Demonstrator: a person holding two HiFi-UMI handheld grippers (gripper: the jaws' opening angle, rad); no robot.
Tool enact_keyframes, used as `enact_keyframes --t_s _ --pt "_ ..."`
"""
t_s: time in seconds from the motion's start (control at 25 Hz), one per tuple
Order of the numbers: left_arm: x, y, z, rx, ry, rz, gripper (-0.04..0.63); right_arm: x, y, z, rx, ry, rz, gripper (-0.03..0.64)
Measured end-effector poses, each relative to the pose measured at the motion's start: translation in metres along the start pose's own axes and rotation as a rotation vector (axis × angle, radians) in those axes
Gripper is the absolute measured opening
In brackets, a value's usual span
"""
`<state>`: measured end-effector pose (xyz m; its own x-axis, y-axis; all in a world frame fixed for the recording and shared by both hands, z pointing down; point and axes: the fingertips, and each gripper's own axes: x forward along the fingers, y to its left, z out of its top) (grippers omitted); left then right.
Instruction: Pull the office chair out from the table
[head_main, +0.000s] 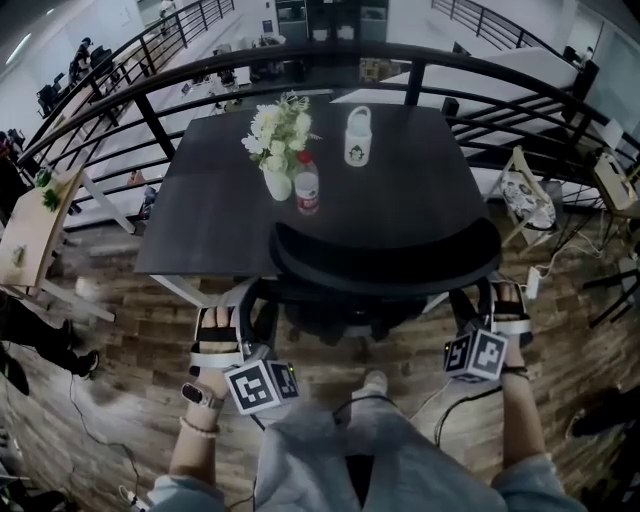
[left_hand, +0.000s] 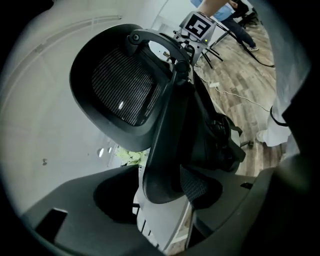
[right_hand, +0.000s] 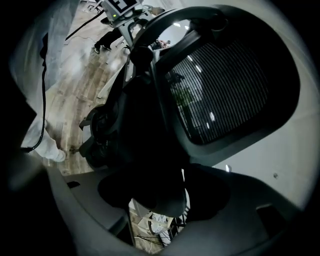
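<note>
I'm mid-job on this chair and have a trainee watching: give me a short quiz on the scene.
1. True or false: the chair already stands well clear of the table.
2. What sits between the jaws of the left gripper? A) a table leg B) the chair's armrest C) nothing
3. How many things stand on the table?
Key: 1 false; 2 B; 3 three: vase of flowers, bottle, jar.

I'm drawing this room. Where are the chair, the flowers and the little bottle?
chair (head_main: 380, 272): head view, top edge of its backrest.
flowers (head_main: 278, 125): head view, the white blooms.
bottle (head_main: 307, 190): head view, its red label.
</note>
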<state>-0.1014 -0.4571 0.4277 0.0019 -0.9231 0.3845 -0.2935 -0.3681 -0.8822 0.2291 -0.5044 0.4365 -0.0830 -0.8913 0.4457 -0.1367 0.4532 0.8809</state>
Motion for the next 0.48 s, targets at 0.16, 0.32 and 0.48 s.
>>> enact_keyframes --t_s 0.16,0.32,0.48 --pt "0.016 0.001 0.003 0.075 0.018 0.029 0.273 0.001 -0.001 0.000 -0.017 0.001 -0.018 0.265" --pt "0.029 0.001 0.000 0.136 0.068 0.068 0.260 0.001 -0.006 0.000 -0.020 -0.001 -0.067 0.242" --pt "0.030 0.008 -0.001 0.243 0.114 0.148 0.213 0.001 -0.008 -0.001 -0.056 0.019 -0.086 0.218"
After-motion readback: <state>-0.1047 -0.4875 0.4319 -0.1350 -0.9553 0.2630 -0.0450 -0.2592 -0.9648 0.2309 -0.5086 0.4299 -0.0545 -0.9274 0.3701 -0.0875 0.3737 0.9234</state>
